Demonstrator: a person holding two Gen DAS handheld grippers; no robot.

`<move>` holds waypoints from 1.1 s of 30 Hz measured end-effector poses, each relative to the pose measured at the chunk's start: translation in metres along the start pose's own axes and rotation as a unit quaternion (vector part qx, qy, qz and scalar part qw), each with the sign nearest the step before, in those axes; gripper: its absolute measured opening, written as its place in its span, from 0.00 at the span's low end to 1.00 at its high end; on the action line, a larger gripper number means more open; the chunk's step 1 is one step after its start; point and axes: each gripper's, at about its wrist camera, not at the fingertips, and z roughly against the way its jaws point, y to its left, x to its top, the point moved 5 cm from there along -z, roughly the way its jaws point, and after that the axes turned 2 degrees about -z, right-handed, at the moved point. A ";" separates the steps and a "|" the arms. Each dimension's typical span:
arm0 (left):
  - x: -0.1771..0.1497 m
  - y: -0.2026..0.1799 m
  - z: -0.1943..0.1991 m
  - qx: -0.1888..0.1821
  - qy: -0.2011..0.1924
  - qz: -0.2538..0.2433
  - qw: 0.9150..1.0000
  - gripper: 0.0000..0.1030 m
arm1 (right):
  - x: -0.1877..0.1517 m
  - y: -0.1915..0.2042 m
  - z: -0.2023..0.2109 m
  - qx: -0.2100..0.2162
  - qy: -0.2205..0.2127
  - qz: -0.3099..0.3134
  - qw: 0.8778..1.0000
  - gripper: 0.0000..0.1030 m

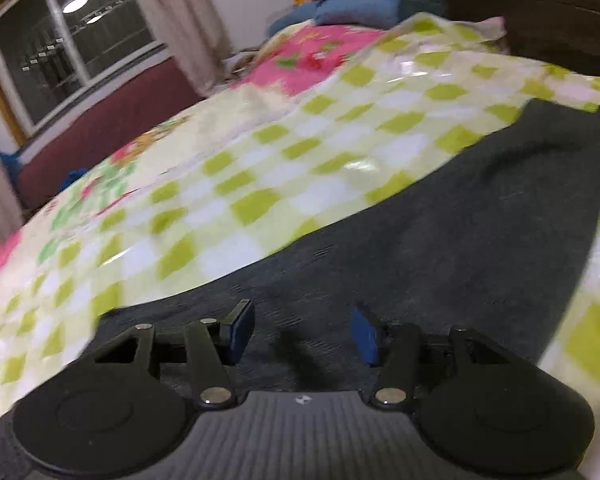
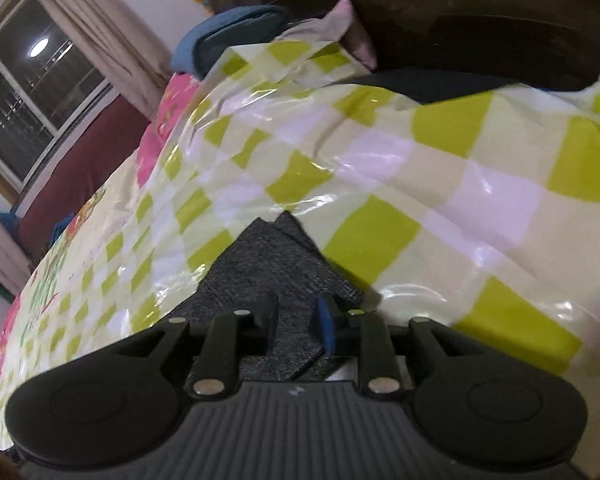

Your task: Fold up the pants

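Your dark grey pants (image 1: 440,232) lie spread across the lower right of the left wrist view, on the green-and-white checked cover (image 1: 260,168). Your left gripper (image 1: 302,334) hangs over them with fingers apart, nothing between. In the right wrist view, low centre, your right gripper (image 2: 298,326) has a pointed fold of the pants (image 2: 276,256) between its narrowed fingers; whether they clamp it, you cannot tell. A window (image 1: 60,48) sits upper left.
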 end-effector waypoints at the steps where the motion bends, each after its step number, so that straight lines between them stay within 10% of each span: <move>1: 0.003 -0.011 -0.002 -0.011 -0.003 -0.010 1.000 0.64 | 0.002 -0.002 -0.001 -0.004 0.000 0.004 1.000 0.21; 18: 0.017 -0.098 0.008 -0.098 -0.026 -0.065 0.993 0.66 | 0.009 -0.019 0.007 -0.020 -0.003 0.022 1.000 0.34; 21: 0.019 -0.100 0.006 -0.098 -0.024 -0.063 0.993 0.66 | 0.016 -0.019 -0.002 -0.012 -0.010 0.008 1.000 0.30; 23: 0.021 -0.100 0.006 -0.097 -0.023 -0.065 0.993 0.66 | 0.019 -0.013 0.002 -0.010 -0.020 0.021 1.000 0.09; 29: 0.021 -0.102 0.007 -0.102 -0.027 -0.065 0.992 0.66 | 0.015 -0.017 0.054 0.045 -0.063 -0.006 0.997 0.07; 33: 0.019 -0.109 0.000 -0.101 -0.022 -0.073 0.992 0.66 | -0.001 -0.046 0.031 -0.008 -0.016 -0.031 0.999 0.08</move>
